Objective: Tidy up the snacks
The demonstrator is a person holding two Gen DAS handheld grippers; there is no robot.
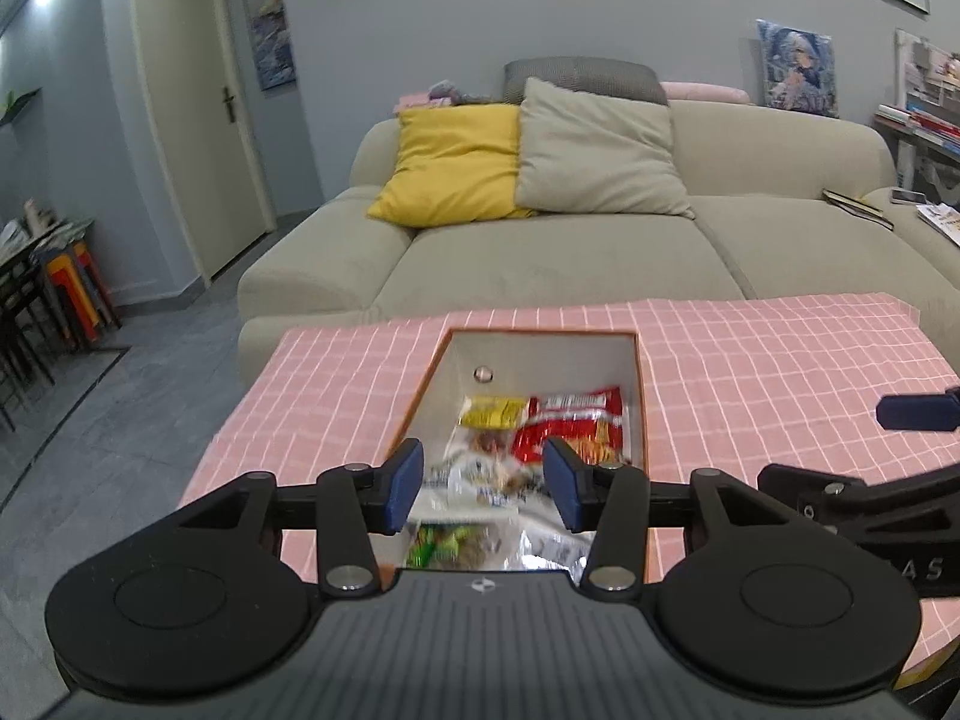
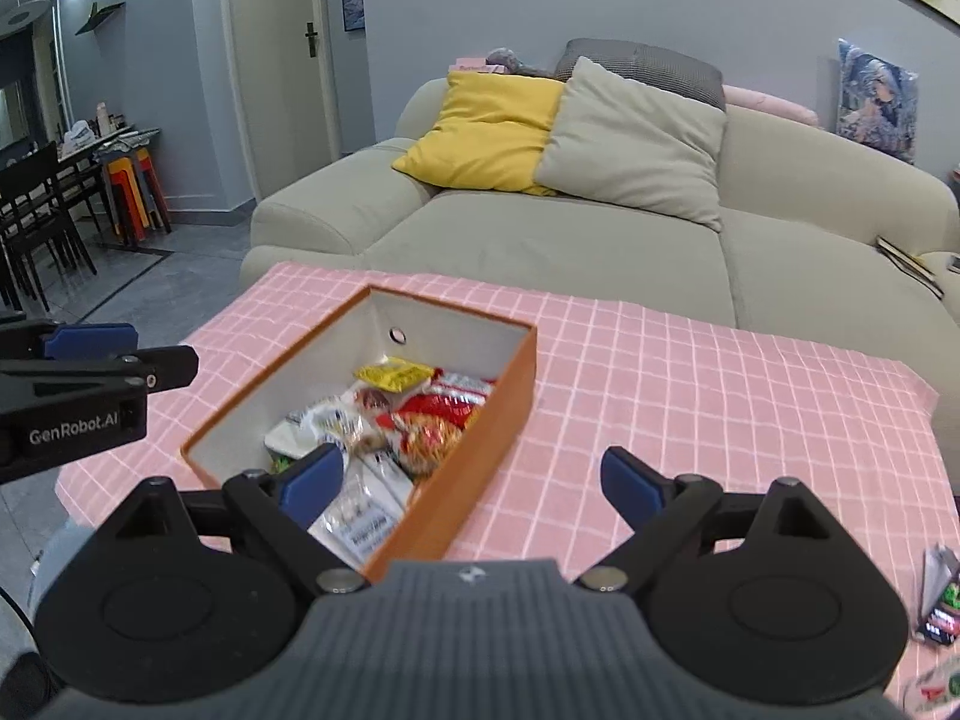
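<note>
Fingers of the left gripper (image 1: 483, 483) stand apart and empty above the orange box (image 2: 480, 468) of snack packets (image 2: 432, 420), while the right gripper (image 2: 471, 483), also spread and empty, hangs over the box's near wall on the pink-checked tabletop (image 2: 690, 396). Packets (image 2: 939, 606) near the tabletop's right edge, blurred and possibly overhanging, could be knocked to the floor by a hasty reach.

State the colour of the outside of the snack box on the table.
Orange outside, with a white interior; the right wrist view shows its side wall best.
</note>
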